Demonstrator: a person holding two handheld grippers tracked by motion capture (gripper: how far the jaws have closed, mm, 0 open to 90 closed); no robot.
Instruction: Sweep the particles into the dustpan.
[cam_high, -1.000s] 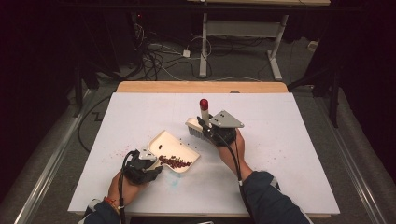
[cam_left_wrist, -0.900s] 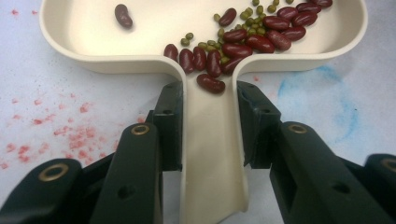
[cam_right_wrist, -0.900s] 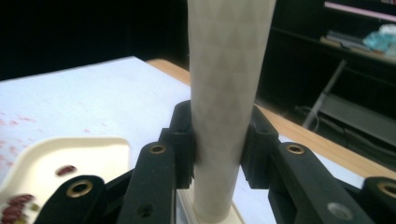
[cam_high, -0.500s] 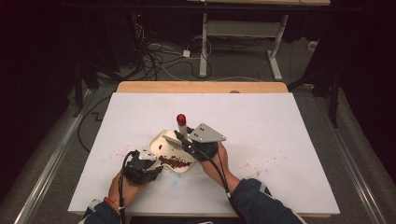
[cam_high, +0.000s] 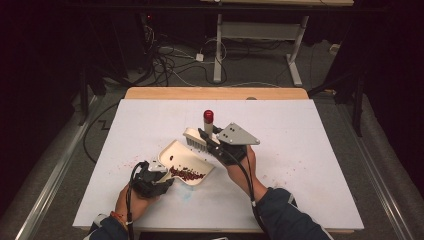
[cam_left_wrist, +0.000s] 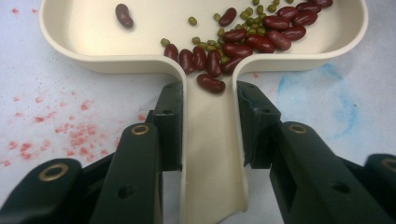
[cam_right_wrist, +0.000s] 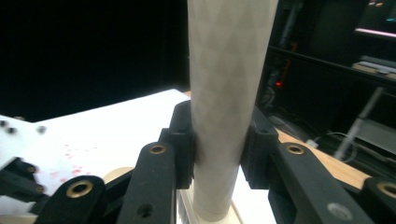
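A cream dustpan (cam_high: 176, 152) lies on the white table (cam_high: 310, 150), left of the middle. It holds dark red kidney beans (cam_left_wrist: 243, 44) and small green beans (cam_left_wrist: 208, 43). My left gripper (cam_high: 161, 176) is shut on the dustpan's handle (cam_left_wrist: 212, 154), with the jaws pressing both of its sides. My right gripper (cam_high: 207, 139) is shut on the pale handle (cam_right_wrist: 226, 93) of a brush, which rises upright to a red tip (cam_high: 208, 116). The brush head (cam_high: 194, 138) hangs just above the pan's far rim.
Red specks (cam_high: 127, 162) dot the table left of the pan, and more lie right of my right hand (cam_high: 285, 170). A blue smear (cam_left_wrist: 336, 107) marks the sheet by the pan. A wooden edge (cam_high: 215, 93) bounds the far side; cables and desk legs lie beyond.
The right gripper swung the brush left and down over the dustpan, then came back up and to the right. The left gripper and dustpan stayed put.
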